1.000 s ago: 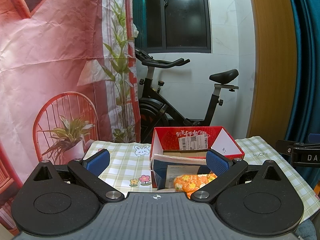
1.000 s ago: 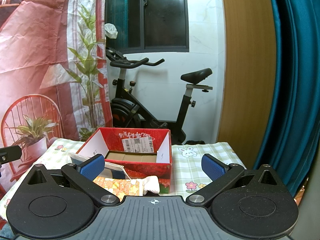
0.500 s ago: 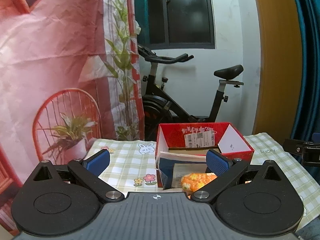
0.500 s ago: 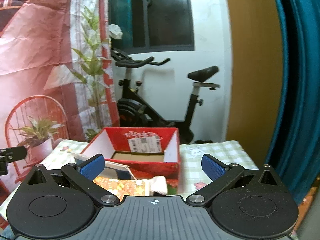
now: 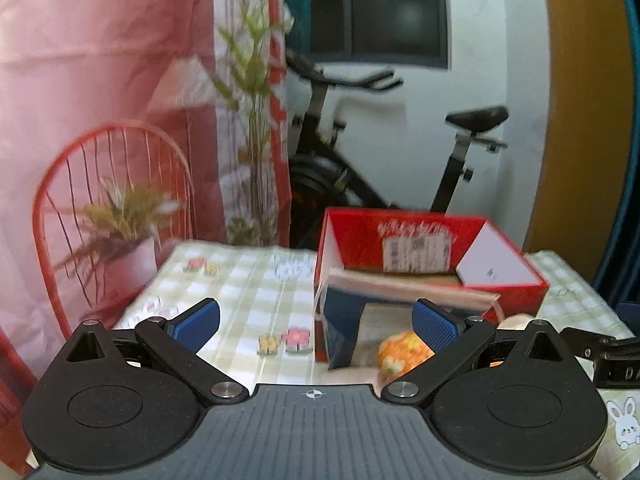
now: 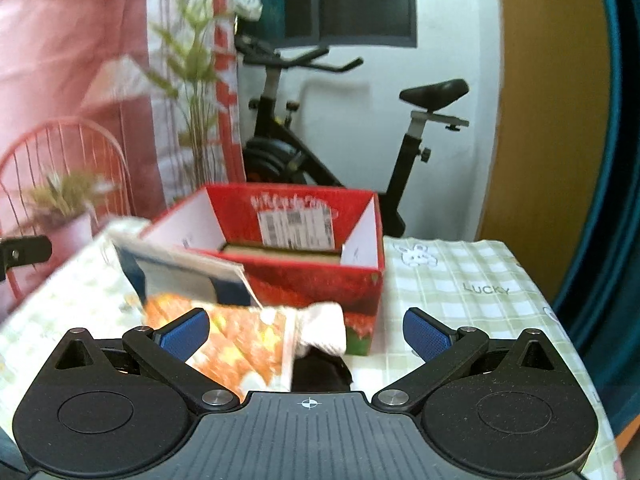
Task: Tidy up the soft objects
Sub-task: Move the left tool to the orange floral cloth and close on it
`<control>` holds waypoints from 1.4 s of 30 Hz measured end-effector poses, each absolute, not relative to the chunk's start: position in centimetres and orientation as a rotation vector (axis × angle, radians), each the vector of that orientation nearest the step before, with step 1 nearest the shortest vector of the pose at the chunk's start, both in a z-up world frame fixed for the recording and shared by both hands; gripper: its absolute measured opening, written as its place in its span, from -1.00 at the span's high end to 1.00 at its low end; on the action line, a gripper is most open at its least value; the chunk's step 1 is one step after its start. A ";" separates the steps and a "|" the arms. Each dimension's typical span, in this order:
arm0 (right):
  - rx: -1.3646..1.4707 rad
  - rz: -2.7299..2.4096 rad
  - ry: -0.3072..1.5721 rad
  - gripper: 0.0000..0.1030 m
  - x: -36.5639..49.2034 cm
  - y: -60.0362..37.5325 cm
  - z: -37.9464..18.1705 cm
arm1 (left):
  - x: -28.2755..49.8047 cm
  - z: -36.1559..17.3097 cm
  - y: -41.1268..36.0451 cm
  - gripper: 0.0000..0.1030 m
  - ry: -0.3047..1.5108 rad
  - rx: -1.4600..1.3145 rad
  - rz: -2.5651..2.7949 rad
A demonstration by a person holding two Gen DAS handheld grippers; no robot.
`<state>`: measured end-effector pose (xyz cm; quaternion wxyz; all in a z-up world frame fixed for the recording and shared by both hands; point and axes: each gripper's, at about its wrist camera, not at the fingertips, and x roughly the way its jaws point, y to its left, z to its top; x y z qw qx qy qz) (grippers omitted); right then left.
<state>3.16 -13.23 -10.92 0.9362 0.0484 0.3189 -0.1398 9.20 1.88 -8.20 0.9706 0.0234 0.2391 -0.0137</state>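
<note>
Both sets of jaws wide, nothing held. Target is the orange floral pouch (image 6: 236, 344) on the table (image 6: 460, 276), lying just in front of the red box (image 6: 320, 280), long axis roughly left-right; white sock (image 6: 324, 328) at its right end. Right gripper (image 6: 306, 330) is nearer, pouch sits ahead between its fingers and toward the left one; for the left gripper (image 5: 316, 320) it lies off by the right finger.

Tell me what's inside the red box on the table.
The red box shows a white shipping label on its back wall and a flat brown layer at the bottom; the front wall hides anything lower.
</note>
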 end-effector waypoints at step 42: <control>0.181 -0.092 0.689 -0.33 2.7 -11.4 -18.4 | 11.9 -19.0 2.8 -0.46 0.800 -0.131 -0.285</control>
